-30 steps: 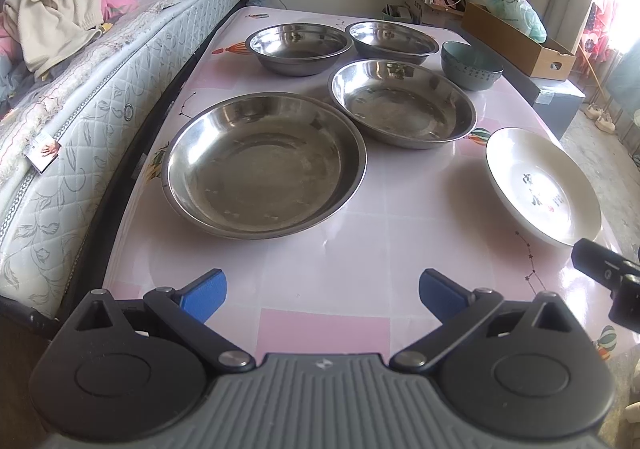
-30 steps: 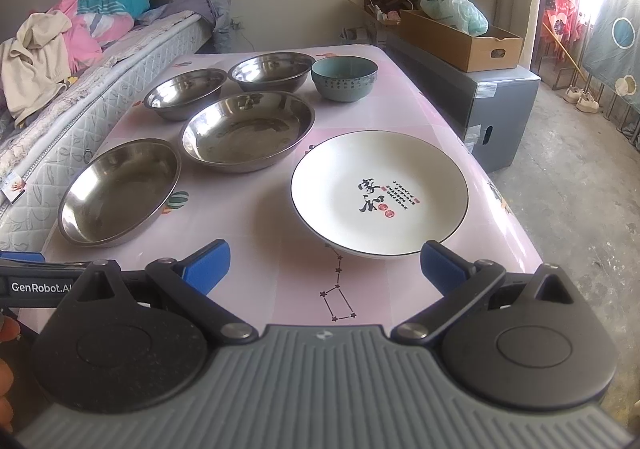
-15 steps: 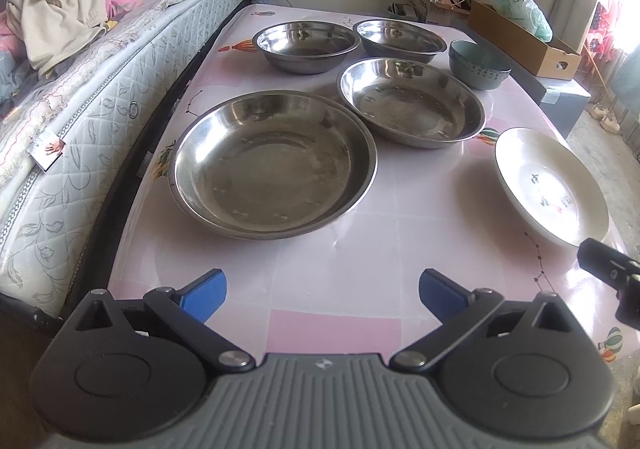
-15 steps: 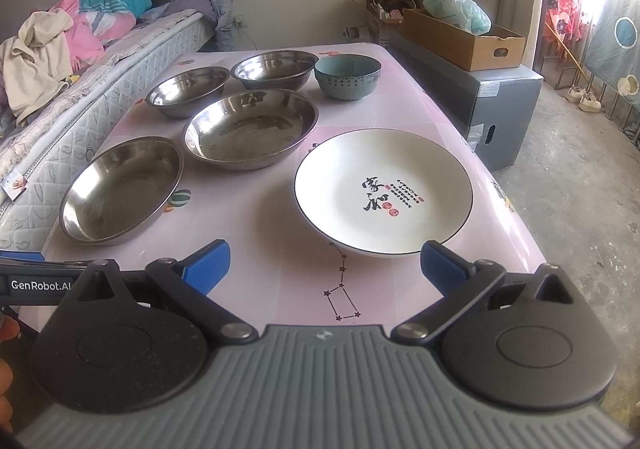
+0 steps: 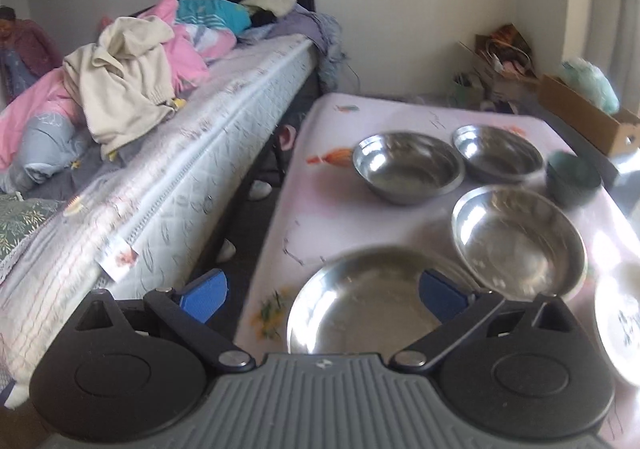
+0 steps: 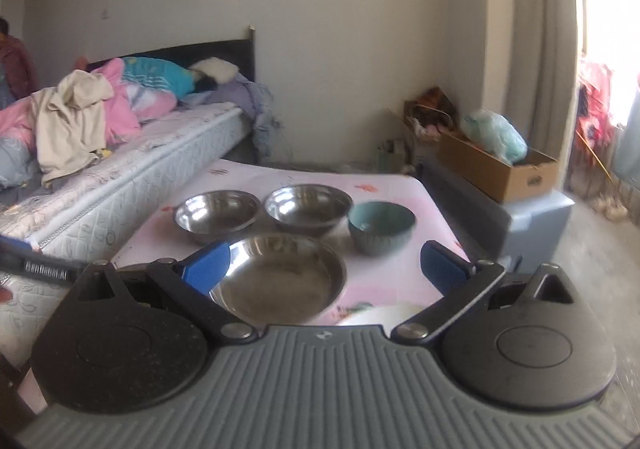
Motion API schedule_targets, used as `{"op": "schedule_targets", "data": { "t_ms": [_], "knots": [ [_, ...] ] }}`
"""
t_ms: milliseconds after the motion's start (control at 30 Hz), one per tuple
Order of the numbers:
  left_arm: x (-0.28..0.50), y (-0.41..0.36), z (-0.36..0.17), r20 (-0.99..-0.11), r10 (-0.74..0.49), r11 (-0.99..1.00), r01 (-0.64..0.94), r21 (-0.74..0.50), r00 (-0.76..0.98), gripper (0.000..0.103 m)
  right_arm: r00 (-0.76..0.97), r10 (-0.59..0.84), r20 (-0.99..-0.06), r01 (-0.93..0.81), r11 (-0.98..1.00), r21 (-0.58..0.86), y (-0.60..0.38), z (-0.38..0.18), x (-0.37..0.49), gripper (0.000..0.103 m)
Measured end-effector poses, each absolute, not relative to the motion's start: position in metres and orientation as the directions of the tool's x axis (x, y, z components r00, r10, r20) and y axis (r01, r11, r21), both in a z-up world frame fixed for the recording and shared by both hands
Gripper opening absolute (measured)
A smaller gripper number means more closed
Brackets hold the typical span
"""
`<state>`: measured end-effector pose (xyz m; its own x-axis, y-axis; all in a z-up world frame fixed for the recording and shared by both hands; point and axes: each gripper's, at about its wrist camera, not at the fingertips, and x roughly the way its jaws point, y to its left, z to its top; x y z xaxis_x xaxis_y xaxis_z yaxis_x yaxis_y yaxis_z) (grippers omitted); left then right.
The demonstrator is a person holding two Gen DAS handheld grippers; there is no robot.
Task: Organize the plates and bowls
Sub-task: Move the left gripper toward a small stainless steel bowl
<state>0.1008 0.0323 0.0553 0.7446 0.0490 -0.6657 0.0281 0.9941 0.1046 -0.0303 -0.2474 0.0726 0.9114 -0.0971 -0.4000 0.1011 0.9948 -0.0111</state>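
**A:** Where does the left gripper sit?

**B:** Over the near left edge of the pink counter, spread wide with nothing between its blue pads. One pad hangs over the gap beside the bed; the other is above the largest steel plate, which is the dish nearest that gripper.

**A:** And the other dishes, taking that largest steel plate as the landmark?

**B:** Just behind it to the right is the medium steel plate, their rims close; whether they touch I cannot tell. Further back stand two steel bowls side by side, the left steel bowl and the right steel bowl. Right of those is the teal bowl, blurred. To the plate's right, at the frame edge, is a slice of the white plate.

**A:** The right gripper?

**B:** Also spread, holding nothing. Between its pads the medium steel plate shows, with the teal bowl behind it to the right and the two steel bowls behind it. A sliver of the white plate peeks out just above the gripper body.

**A:** Anything beyond the counter?

**B:** A cardboard box with a pale green bag in it, off to the right.
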Motion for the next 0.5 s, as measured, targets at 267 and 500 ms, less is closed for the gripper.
{"op": "schedule_targets", "data": {
  "t_ms": [267, 500],
  "knots": [
    [0.163, 0.048, 0.052, -0.691, -0.002, 0.999, 0.035, 0.033, 0.722, 0.103, 0.885, 0.075, -0.459, 0.006, 0.985, 0.174, -0.282, 0.072, 0.027, 0.102],
    [0.202, 0.051, 0.047, -0.676, -0.049, 0.998, 0.063, -0.003, 0.735, 0.103, 0.865, 0.127, -0.486, -0.012, 0.973, 0.232, -0.313, 0.069, 0.086, 0.102]
  ]
}}
